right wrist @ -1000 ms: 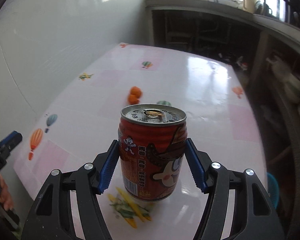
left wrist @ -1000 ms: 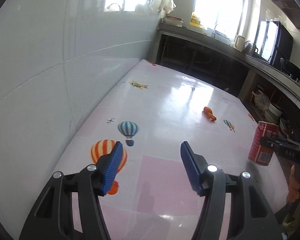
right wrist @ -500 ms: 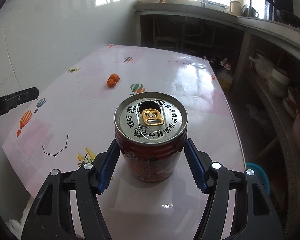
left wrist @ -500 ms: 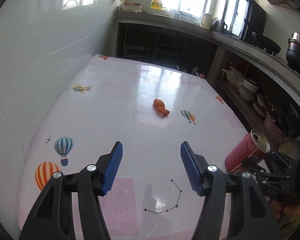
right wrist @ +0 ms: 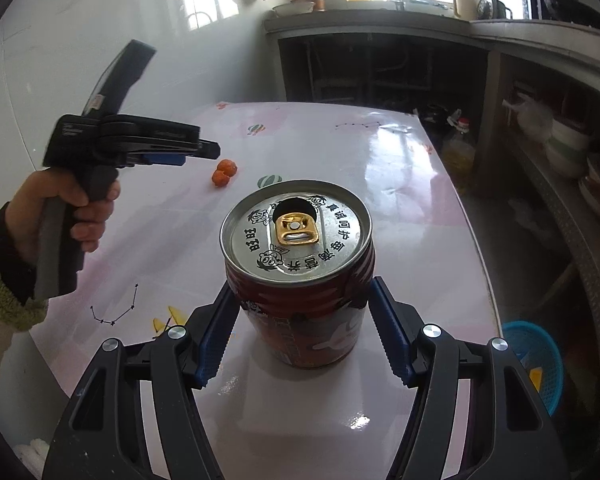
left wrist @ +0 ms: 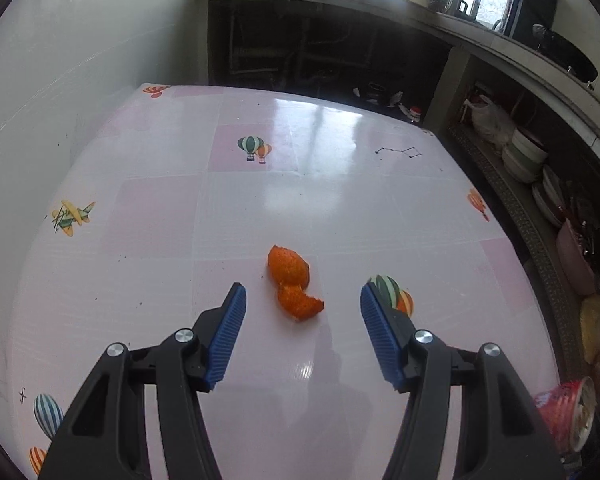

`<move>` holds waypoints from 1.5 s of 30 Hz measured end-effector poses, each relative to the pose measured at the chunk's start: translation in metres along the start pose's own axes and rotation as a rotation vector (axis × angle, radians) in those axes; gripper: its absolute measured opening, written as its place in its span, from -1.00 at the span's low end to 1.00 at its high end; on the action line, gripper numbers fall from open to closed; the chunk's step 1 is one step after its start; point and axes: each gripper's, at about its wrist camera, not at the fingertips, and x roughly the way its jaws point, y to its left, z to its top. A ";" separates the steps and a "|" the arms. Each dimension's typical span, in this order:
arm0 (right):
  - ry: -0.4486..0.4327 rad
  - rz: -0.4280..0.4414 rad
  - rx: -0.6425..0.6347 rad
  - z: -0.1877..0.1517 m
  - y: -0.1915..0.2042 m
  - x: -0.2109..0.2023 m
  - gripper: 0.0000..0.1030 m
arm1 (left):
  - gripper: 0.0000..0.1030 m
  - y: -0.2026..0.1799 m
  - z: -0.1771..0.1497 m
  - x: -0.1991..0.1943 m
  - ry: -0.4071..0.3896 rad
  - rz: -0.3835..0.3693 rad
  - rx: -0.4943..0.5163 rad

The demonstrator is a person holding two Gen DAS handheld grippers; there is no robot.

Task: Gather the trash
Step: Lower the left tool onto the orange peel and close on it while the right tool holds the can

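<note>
Orange peel [left wrist: 294, 284] lies in two pieces on the pink patterned table [left wrist: 260, 208], just ahead of and between the tips of my open left gripper [left wrist: 302, 308]. The peel also shows small in the right wrist view [right wrist: 224, 172], with the left gripper [right wrist: 204, 151] hovering above the table beside it. My right gripper [right wrist: 300, 312] is shut on a red drink can [right wrist: 300, 280] with an opened silver top, held above the table's near right part. The can shows at the lower right edge of the left wrist view [left wrist: 568, 412].
A white tiled wall [left wrist: 60, 80] runs along the table's left side. A blue basket [right wrist: 536, 364] sits on the floor right of the table. Dark counters and shelves with bowls [left wrist: 528, 156] line the back and right.
My left gripper swung from the wall side toward the table's middle and now frames the orange peel. The right gripper tilted, looking down on the can's top.
</note>
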 end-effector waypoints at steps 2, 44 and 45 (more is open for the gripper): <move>-0.003 0.001 0.011 -0.003 0.003 -0.011 0.20 | 0.03 -0.006 0.004 0.012 0.011 0.020 0.025; 0.026 -0.038 0.027 -0.015 0.013 -0.056 0.36 | -0.35 -0.059 -0.111 -0.041 0.108 -0.095 0.148; 0.029 -0.039 0.033 -0.015 0.012 -0.053 0.36 | -0.36 -0.057 -0.111 -0.039 0.113 -0.097 0.138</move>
